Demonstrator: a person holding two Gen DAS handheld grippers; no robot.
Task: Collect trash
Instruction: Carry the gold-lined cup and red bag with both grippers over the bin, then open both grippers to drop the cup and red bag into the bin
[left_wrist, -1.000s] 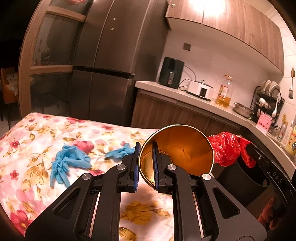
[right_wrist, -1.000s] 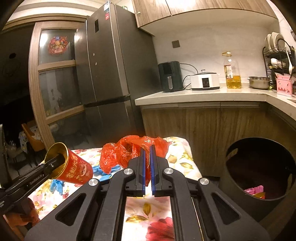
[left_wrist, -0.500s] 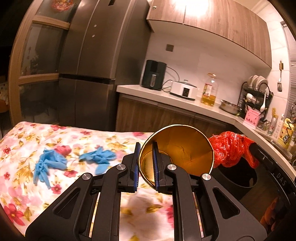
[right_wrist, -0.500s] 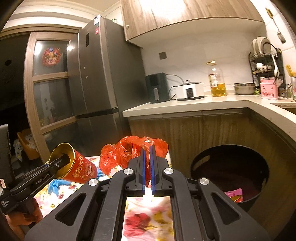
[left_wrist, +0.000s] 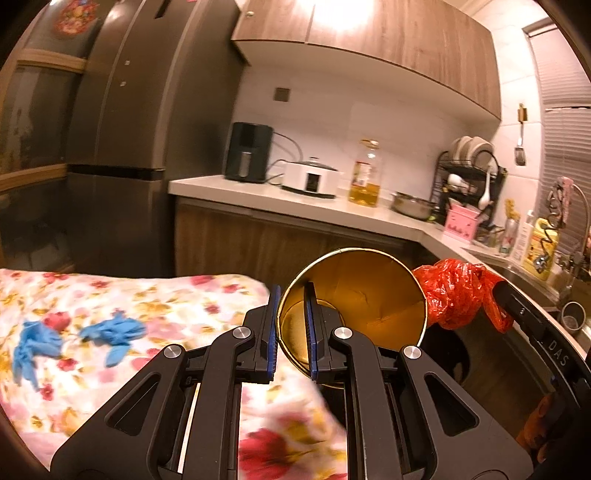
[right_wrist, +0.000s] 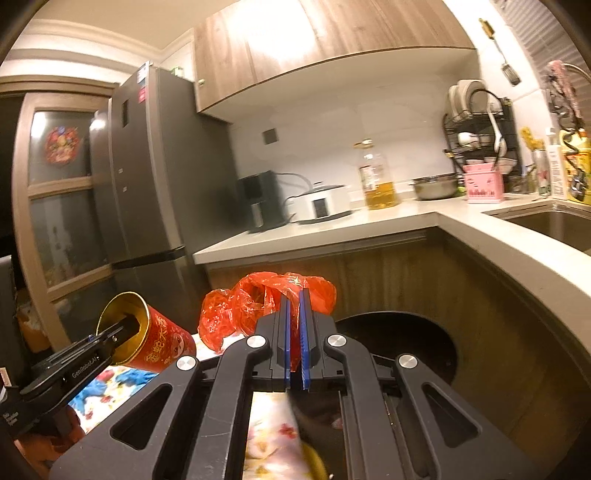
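Fingers pinched nearly together on both tools: left gripper (left_wrist: 291, 328) clamped across the wall of the red-and-gold can (left_wrist: 354, 310), one finger inside the open mouth and one outside; right gripper (right_wrist: 294, 332) closed almost flat on a fold of the crumpled red plastic bag (right_wrist: 266, 306). Both loads carried in the air between the flowered tablecloth (left_wrist: 110, 295) and the black bin (right_wrist: 399, 343), the bin standing on the floor against the wooden cabinets, its mouth just beyond the bag in the right wrist view. Best done by bringing each load fully over the dark opening before loosening anything, can first or bag first but not tangled together, since the two hang close side by side. Worth tipping the can mouth downward over the bin so that it slides off the inner finger cleanly. Bag likely to cling to the pads, so a wide release and a small shake probably needed. Blue gloves (left_wrist: 74, 336) lying on the cloth, apparently next for collection.
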